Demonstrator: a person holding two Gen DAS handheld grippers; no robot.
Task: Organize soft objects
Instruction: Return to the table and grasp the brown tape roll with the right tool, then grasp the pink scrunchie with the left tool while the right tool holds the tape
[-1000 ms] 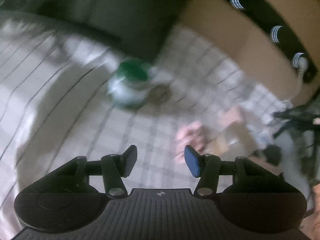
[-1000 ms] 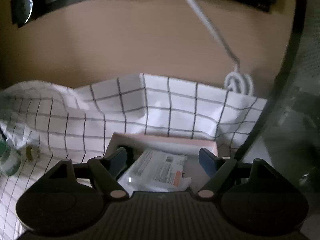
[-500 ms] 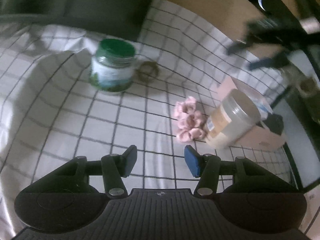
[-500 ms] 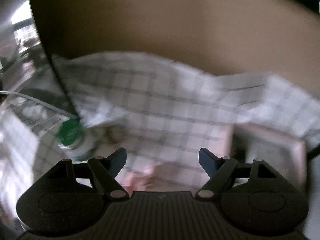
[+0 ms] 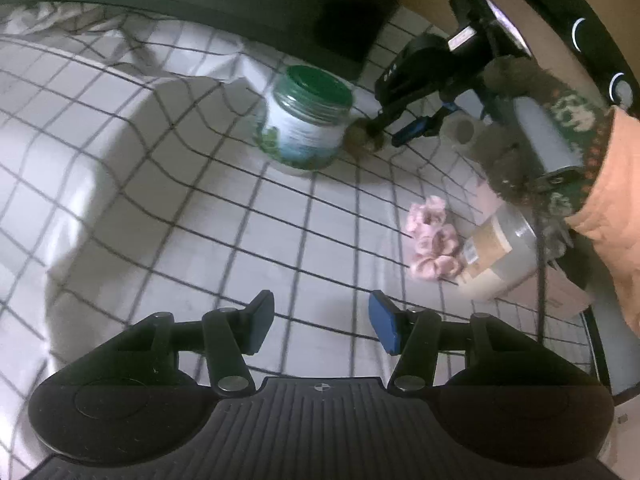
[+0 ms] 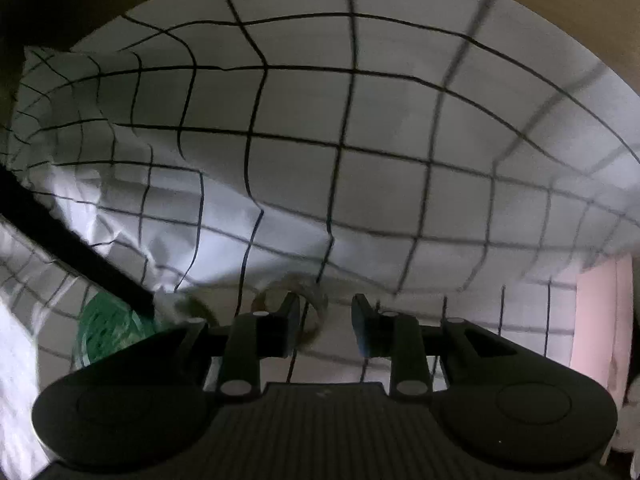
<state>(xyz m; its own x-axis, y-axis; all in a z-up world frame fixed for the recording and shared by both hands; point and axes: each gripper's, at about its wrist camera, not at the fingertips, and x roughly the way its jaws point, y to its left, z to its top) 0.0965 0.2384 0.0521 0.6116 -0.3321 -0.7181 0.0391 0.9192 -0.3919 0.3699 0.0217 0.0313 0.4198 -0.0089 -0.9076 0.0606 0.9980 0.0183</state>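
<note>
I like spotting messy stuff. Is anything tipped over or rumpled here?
Yes. The frosted plastic jar with the brown paper label lies on its side against the pink fabric scrunchie, while the green-lidded glass jar stands upright. The white black-gridded cloth is bunched into wrinkles behind that upright jar.

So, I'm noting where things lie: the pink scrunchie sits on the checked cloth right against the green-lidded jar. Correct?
Not quite. The pink scrunchie lies on the checked cloth, but against the clear jar with the brown label, well apart from the green-lidded jar. The left wrist view shows it.
</note>
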